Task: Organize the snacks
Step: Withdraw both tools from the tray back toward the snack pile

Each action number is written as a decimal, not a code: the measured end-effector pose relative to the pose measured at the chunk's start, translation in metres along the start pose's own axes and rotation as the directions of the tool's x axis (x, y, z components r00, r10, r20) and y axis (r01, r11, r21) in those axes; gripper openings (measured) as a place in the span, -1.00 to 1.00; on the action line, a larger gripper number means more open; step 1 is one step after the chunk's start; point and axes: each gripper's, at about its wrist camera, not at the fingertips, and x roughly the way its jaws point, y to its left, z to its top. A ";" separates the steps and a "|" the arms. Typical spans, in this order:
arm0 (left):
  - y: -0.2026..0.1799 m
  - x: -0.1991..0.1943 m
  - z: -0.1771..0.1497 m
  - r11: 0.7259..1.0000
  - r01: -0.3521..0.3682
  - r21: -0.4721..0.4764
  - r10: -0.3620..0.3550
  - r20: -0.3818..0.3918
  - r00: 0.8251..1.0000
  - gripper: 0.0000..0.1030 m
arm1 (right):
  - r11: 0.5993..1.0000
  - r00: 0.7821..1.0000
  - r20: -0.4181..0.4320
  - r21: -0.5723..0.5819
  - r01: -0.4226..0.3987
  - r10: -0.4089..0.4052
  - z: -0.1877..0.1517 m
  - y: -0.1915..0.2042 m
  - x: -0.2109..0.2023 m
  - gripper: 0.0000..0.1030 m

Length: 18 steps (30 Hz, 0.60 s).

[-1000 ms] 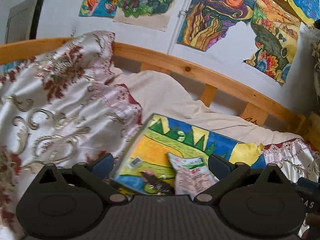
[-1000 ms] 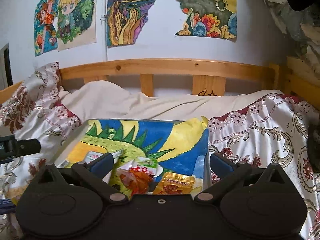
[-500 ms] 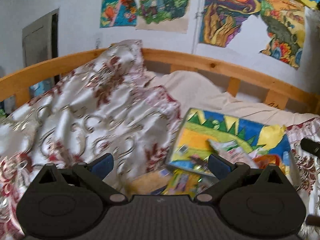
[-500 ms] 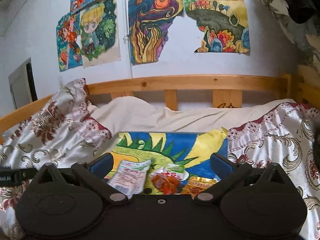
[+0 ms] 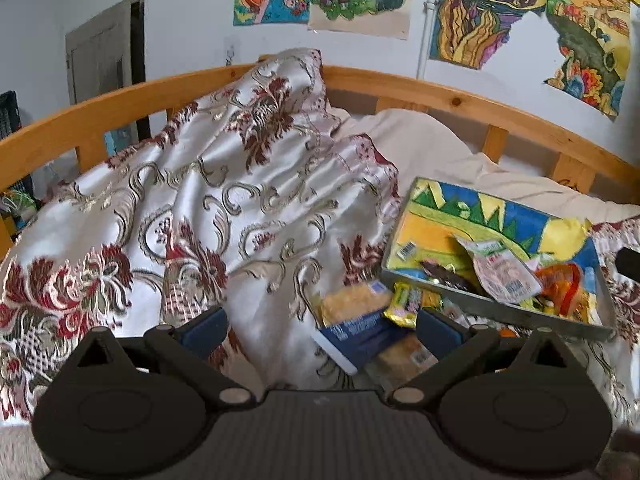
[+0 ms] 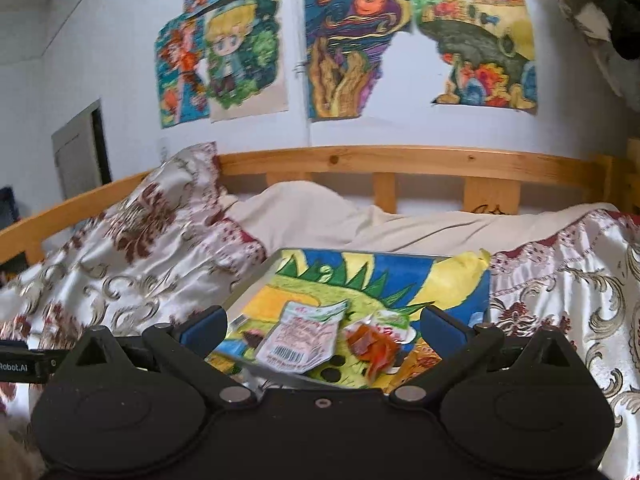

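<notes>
Both grippers are spread wide with nothing between the fingers. The left gripper (image 5: pixel 322 326) hangs over the bedspread (image 5: pixel 208 216), and the loose snacks lie just ahead of its right finger: a blue-and-white packet (image 5: pixel 356 334), a yellow-wrapped one (image 5: pixel 406 300) and a pale cracker pack (image 5: pixel 404 354), all piled against the near wall of the tray (image 5: pixel 496 314).

These look like thin film packets, so I would expect them to be light, crinkly and slick, with brittle contents in the cracker ones. A pinch on a sealed end or a free corner seems safer than squeezing the middle (the soft bedding will give under any press).

The right gripper (image 6: pixel 322 326) looks into the tray, where a white packet with a barcode (image 6: pixel 302 338) and an orange-red one (image 6: pixel 374 342) lie between its fingers. Only the left wrist view shows the heap outside the tray; the right wrist view shows the tray's floor more squarely but hides that heap behind the left finger.
</notes>
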 end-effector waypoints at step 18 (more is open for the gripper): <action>-0.017 0.004 -0.011 0.993 0.030 0.116 -0.019 -0.091 0.996 0.99 | 0.991 0.976 -0.203 -0.091 -0.095 0.075 -0.032 0.036 -0.001 0.99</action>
